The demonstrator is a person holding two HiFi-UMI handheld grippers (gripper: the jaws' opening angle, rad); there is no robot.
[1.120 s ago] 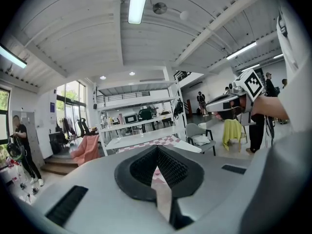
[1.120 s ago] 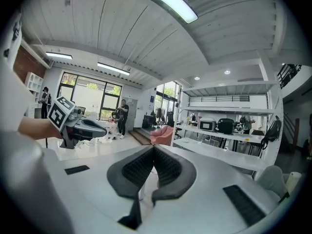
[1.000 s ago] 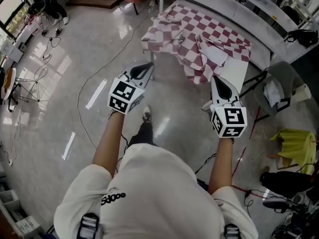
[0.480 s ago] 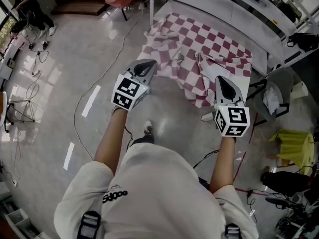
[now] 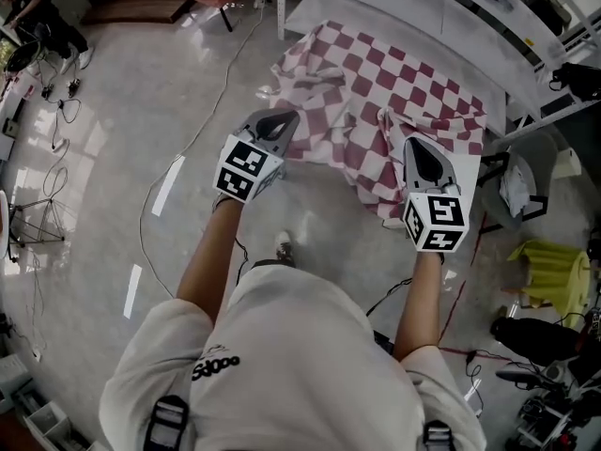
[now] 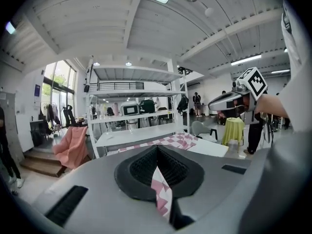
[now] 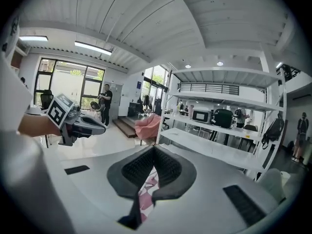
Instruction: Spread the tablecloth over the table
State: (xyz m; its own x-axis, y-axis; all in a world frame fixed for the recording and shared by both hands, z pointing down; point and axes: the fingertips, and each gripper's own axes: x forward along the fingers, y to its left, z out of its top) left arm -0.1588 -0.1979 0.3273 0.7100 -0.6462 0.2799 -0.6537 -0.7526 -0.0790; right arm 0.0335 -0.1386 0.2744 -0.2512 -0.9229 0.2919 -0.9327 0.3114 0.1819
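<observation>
Tablecloth [image 5: 376, 92], red-and-white checked, rumpled and folded, partly covering white table [image 5: 467, 169]

Tablecloth [image 5: 404, 87] checked in dusky red and white; table [image 6: 212, 147] white. The left gripper [image 5: 279, 120] and right gripper [image 5: 423, 150] are pale grey, their cubes patterned with black-and-white squares. Floor [image 5: 122, 158] glossy light grey.

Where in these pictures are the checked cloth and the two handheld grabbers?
tablecloth [image 5: 404, 83], head view, on its checked middle lying over the table.
left gripper [image 5: 282, 118], head view, between its fingers' tips, shut on the cloth's edge.
right gripper [image 5: 416, 147], head view, between its fingers' tips, also shut on cloth.
</observation>
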